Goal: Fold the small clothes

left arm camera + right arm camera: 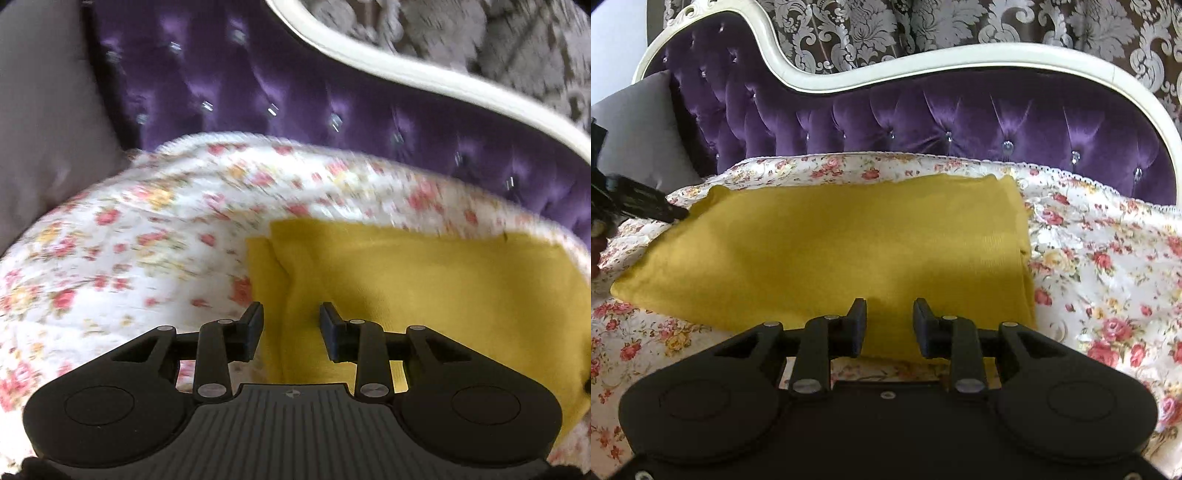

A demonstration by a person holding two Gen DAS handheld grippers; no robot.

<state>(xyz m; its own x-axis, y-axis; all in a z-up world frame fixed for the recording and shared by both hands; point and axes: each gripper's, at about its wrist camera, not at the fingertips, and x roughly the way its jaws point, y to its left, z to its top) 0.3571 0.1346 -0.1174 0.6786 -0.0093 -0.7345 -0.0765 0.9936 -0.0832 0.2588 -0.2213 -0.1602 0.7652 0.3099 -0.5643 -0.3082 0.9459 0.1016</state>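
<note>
A mustard-yellow garment point(849, 251) lies folded flat as a wide rectangle on the floral cover. My right gripper point(890, 310) hovers over the middle of its near edge, jaws open with only cloth showing below the gap. My left gripper point(291, 314) is open too, over the garment's point(424, 280) left end where a fold ridge runs. In the right wrist view, one of the left gripper's fingers point(665, 208) shows at the garment's far left corner. Neither gripper's pads press on the cloth.
A white floral cover point(1108, 258) spreads over the seat of a purple tufted sofa back point(960, 118) with a white curved frame point(923, 55). A grey cushion point(639, 136) leans at the left end. Patterned curtains hang behind.
</note>
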